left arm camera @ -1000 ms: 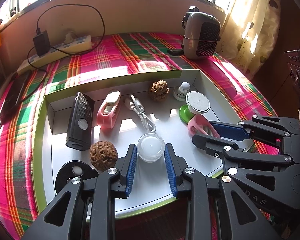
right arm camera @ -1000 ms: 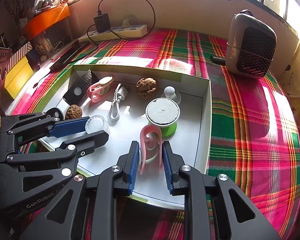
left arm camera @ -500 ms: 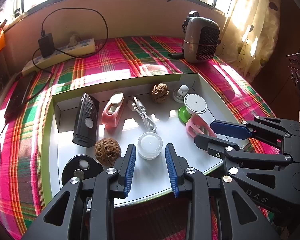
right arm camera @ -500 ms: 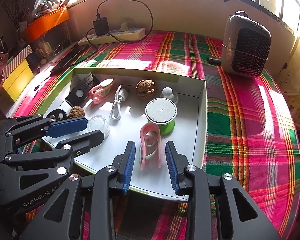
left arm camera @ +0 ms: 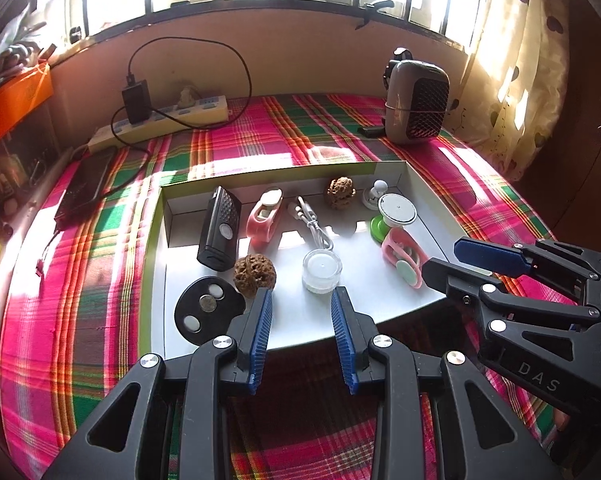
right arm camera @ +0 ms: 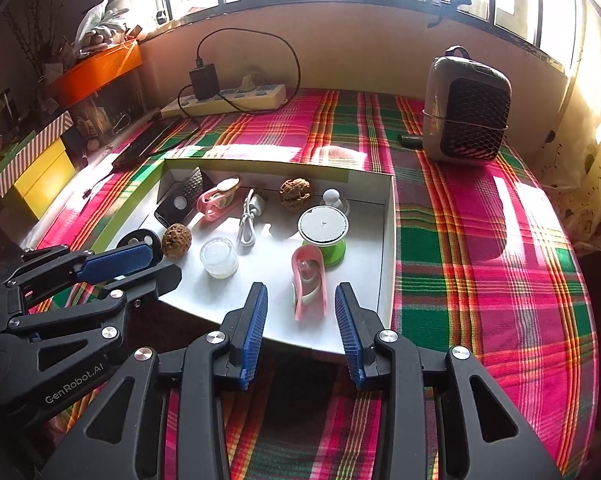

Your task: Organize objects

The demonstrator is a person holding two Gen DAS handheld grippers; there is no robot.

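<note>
A shallow white tray [left arm camera: 284, 178] with a green rim lies on the plaid cloth and holds several small items. My left gripper [left arm camera: 300, 300] is open just short of a clear round jar [left arm camera: 321, 270], with nothing between its fingers. My right gripper [right arm camera: 300, 296] is opening. A pink tape dispenser [right arm camera: 308, 280] stands free in the tray [right arm camera: 386, 240] at its fingertips, and the pads do not touch it. Each view also shows the other tool: the right gripper [left arm camera: 440, 260] beside the pink dispenser [left arm camera: 400, 258], and the left gripper [right arm camera: 162, 266] near a walnut [right arm camera: 176, 240].
The tray also holds a black remote [left arm camera: 220, 228], a second pink dispenser [left arm camera: 264, 216], a white cable [left arm camera: 312, 224], a green spool [right arm camera: 324, 236] and a black disc [left arm camera: 206, 310]. A grey heater [right arm camera: 466, 116] stands at the back right and a power strip [right arm camera: 228, 100] by the wall.
Both grippers drew back and up from the tray. The right one let go of the pink dispenser and widened. The left one's fingers left the sides of the clear jar.
</note>
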